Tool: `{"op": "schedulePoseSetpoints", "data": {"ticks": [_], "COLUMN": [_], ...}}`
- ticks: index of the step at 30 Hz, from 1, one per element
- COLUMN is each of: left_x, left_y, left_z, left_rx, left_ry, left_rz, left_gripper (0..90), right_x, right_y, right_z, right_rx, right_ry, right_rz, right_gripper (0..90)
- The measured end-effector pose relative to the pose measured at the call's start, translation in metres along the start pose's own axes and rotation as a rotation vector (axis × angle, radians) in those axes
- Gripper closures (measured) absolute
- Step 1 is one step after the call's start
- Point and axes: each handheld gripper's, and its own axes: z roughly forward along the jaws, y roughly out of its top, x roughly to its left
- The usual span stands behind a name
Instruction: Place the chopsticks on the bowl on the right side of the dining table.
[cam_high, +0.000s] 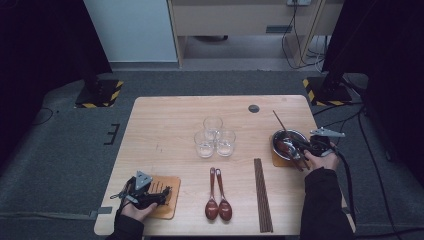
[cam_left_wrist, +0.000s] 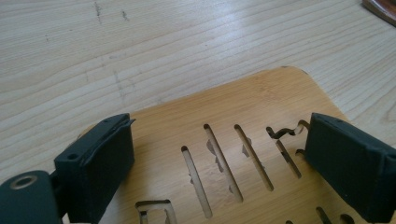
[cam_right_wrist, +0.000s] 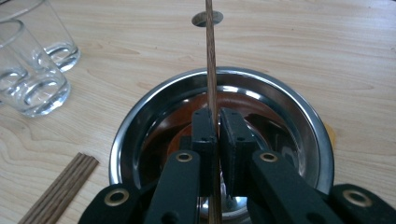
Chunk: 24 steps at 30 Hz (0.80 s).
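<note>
Right now the right gripper (cam_right_wrist: 216, 128), clamped on a thin chopstick (cam_right_wrist: 209, 56) above the steel bowl (cam_right_wrist: 140, 121), risks it pivoting and slipping, while the left gripper (cam_left_wrist: 219, 154) gapes empty over the bamboo coaster (cam_left_wrist: 261, 98)

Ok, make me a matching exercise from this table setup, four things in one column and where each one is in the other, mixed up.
Things:
1. chopstick
2. metal bowl
3. two spoons
4. three glasses

Places:
A. table centre, clustered
B. on a wooden coaster, table's right side
C. clamped in the right gripper
D. side by side near the front edge

Pairs: 1-C, 2-B, 3-D, 4-A
</note>
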Motion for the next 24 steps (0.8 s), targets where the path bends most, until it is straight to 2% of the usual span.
{"op": "schedulePoseSetpoints", "data": {"ticks": [12,17,24], "left_x": [0.0,0.0,0.0], "left_y": [0.0,0.0,0.0], "left_z": [0.0,0.0,0.0], "left_rx": [0.0,0.0,0.0], "left_ry": [0.0,0.0,0.0], "left_rz": [0.0,0.0,0.0], "left_gripper": [7.2,7.2,7.2], "right_x": [0.0,0.0,0.003], "right_y": [-0.003,-0.001,0.002], "right_z": [0.004,0.001,-0.015], "right_rx": [0.027,0.015,-0.032], "right_ry": [-0.01,-0.008,-0.001], "right_rz": [-0.005,-0.004,0.004], "right_gripper": [84.2,77.6,68.2]}}
